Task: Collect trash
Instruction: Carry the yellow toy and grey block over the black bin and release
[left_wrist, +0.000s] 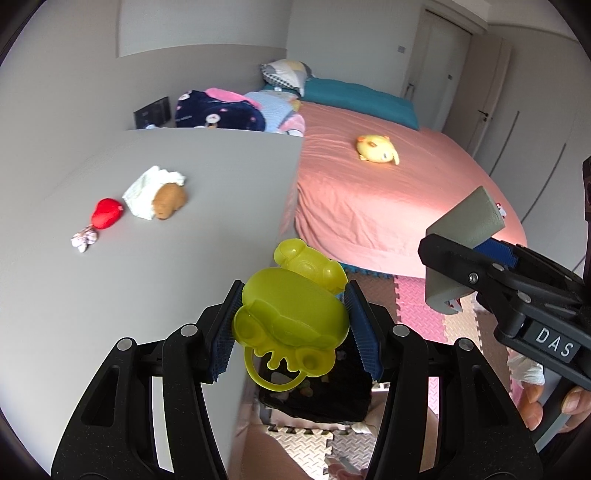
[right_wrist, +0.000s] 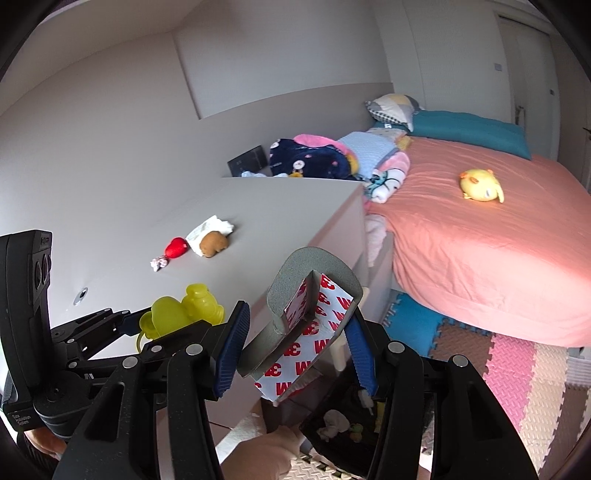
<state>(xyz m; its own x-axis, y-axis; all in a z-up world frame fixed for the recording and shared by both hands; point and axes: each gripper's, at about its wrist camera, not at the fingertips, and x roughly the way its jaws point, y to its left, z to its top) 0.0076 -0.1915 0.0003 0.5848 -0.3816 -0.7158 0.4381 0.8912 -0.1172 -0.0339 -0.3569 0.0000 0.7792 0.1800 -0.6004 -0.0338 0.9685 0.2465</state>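
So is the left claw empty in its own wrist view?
No, the left claw is clamped on a yellow-green plastic toy, pressed between its blue pads.

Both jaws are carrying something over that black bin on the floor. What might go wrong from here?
1. The yellow plastic toy is smooth and rounded; the left gripper pinches only its sides, so it might slip and miss the black bin.
2. The bent grey foam strip in the right gripper seems to touch mainly one pad, so it may fall early.
3. The two grippers are close together and might collide.
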